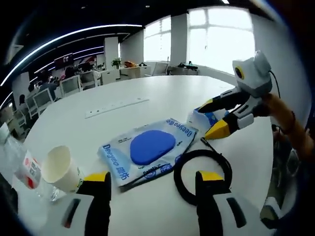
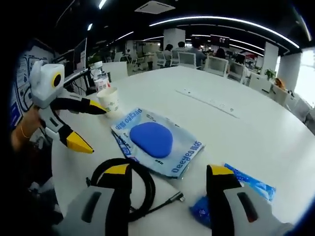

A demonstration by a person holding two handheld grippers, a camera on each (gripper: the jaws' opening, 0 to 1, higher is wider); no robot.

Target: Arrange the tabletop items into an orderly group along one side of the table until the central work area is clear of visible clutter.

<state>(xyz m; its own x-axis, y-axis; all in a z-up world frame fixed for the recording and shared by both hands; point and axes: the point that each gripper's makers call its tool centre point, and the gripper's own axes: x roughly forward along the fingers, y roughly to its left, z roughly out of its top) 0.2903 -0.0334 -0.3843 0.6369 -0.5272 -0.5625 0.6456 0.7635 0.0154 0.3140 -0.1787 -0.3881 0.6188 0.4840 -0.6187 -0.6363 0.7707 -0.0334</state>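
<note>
A clear packet with a blue mouse pad lies flat mid-table. Beside it is a coiled black cable. My left gripper is open, its jaws over the near edge of the packet and the cable; the right gripper view shows it beside a paper cup. My right gripper is open above the cable's plug end. A small blue-and-white packet lies at its jaws. In the left gripper view the right gripper straddles that packet.
The paper cup and a plastic bottle stand at one table edge. A flat white power strip sits in the tabletop further out. Office chairs and desks lie beyond the round white table.
</note>
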